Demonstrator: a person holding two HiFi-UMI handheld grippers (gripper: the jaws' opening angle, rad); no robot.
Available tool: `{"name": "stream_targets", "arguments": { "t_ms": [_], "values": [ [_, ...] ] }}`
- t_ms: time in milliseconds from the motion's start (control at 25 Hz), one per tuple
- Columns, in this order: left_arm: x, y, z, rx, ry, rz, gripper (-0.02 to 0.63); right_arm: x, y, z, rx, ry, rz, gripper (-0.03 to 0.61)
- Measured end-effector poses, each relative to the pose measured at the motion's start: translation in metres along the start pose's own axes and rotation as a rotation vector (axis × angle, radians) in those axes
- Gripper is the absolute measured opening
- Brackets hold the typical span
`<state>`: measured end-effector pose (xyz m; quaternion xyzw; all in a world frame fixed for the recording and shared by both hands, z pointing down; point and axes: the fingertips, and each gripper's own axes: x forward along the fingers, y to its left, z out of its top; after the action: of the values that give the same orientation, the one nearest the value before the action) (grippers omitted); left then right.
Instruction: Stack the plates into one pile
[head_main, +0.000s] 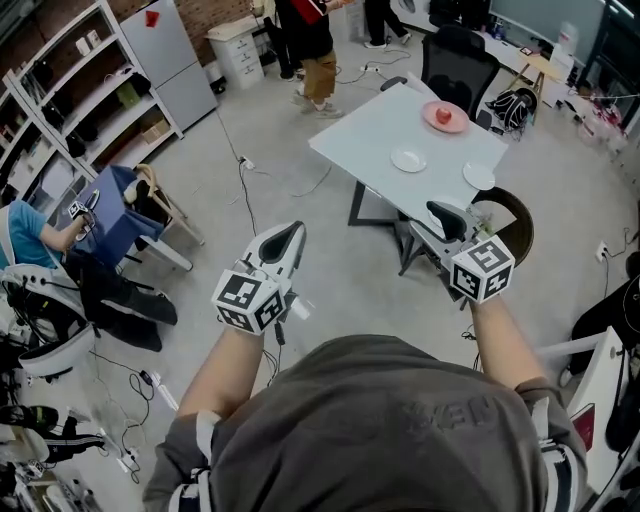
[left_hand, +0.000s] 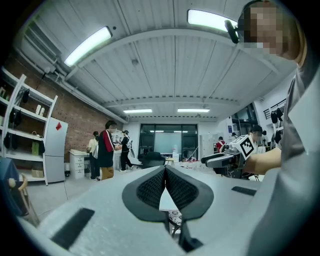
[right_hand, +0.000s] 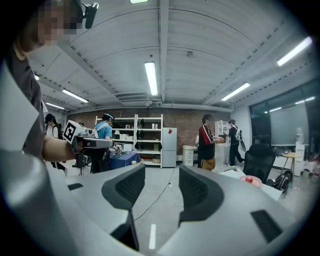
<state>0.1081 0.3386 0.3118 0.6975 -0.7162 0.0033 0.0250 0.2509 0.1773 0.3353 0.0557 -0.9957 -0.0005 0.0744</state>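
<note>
A white table (head_main: 375, 130) stands ahead and to the right in the head view. On it are a pink plate (head_main: 445, 117) with something red on it, a small white plate (head_main: 408, 159) and another white plate (head_main: 478, 176) near the right edge. Both grippers are held in the air short of the table. My left gripper (head_main: 292, 233) is over the floor, its jaws shut with the pads meeting (left_hand: 165, 170) and nothing between them. My right gripper (head_main: 440, 212) is near the table's near corner, open and empty (right_hand: 161, 182). The pink plate (right_hand: 250, 181) shows at the right of the right gripper view.
A black office chair (head_main: 455, 60) stands behind the table and a dark round chair (head_main: 512, 222) at its near right. People (head_main: 312, 45) stand beyond the table. Shelves (head_main: 95, 100) and a fridge (head_main: 175, 60) line the left wall. A seated person (head_main: 30, 235) is at far left. A cable (head_main: 243, 175) runs across the floor.
</note>
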Motion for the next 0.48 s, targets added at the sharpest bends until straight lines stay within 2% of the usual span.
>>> {"name": "stream_targets", "arguments": {
  "t_ms": [240, 480],
  "values": [
    [0.04, -0.025, 0.001, 0.001, -0.017, 0.013, 0.006, -0.02, -0.04, -0.003, -0.011, -0.018, 0.014, 0.201],
    [0.066, 0.014, -0.002, -0.01, -0.003, 0.006, 0.006, 0.021, -0.06, -0.003, 0.007, -0.009, 0.008, 0.198]
  ]
}}
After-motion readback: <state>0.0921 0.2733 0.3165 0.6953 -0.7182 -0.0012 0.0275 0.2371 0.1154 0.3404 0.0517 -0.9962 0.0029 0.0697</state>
